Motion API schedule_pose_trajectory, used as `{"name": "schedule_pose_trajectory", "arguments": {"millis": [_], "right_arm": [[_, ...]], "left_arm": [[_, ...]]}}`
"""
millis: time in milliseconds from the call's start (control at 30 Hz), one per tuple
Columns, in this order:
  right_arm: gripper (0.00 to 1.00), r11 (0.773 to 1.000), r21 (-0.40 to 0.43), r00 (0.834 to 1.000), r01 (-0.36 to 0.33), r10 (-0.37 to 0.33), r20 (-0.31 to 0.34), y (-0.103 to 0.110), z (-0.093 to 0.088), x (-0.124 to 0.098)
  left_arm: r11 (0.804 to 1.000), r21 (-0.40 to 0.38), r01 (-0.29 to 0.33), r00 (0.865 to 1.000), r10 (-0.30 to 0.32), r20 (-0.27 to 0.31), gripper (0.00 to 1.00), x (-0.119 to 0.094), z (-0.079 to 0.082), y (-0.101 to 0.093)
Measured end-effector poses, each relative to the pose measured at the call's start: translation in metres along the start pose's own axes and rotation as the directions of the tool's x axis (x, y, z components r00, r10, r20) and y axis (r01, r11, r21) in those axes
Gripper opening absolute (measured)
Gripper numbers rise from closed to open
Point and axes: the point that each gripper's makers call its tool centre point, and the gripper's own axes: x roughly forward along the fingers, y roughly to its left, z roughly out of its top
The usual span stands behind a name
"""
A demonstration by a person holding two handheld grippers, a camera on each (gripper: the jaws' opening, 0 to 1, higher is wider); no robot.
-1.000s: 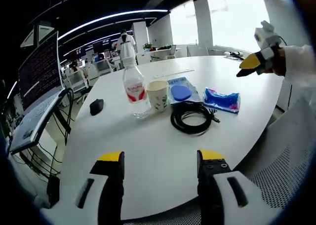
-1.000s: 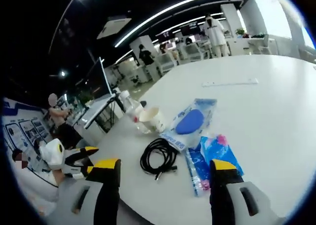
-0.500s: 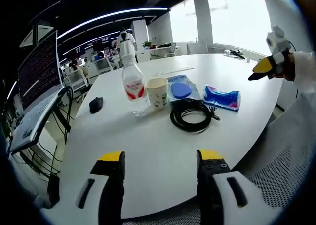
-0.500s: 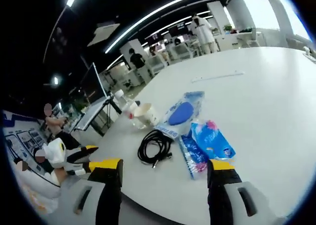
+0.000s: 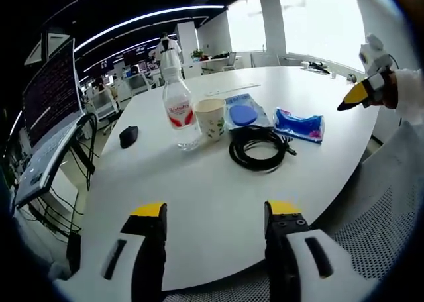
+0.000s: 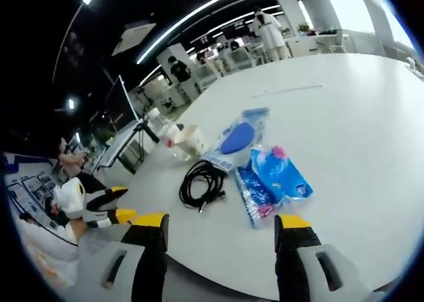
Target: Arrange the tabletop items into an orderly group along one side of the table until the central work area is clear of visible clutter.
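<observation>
Both the left hand-held gripper and right hand-held gripper hover released and empty at the lower frame edge over the white worktop, where a water bottle, paper cup, black coiled cable, blue packets and a black mouse cluster at upper centre.

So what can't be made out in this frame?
- Water bottle: right gripper view, mostly behind the paper cup.
- Black object beside the bottle: left gripper view, too small to identify.
- Print on the blue packets: too small to read.
- Screen text: left gripper view, blurred.
</observation>
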Motion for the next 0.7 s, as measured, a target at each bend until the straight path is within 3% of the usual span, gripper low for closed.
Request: {"name": "schedule_pose_trajectory", "arguments": {"millis": [367,700], "right_arm": [[0.68,0.997,-0.038,0.997,0.065,-0.066,-0.049,-0.025,-0.015,-0.008],[0.84,0.991,-0.045,0.99,0.124,-0.127,-0.067,-0.051,-0.031,-0.017]], "left_arm": [[1.0,-0.02,0.008,1.0,-0.008,0.0,0.63,0.001,0.0,-0.001],[1.0,-0.019,0.006,1.0,-0.007,-0.015,0.62,0.001,-0.003,-0.002]]}}
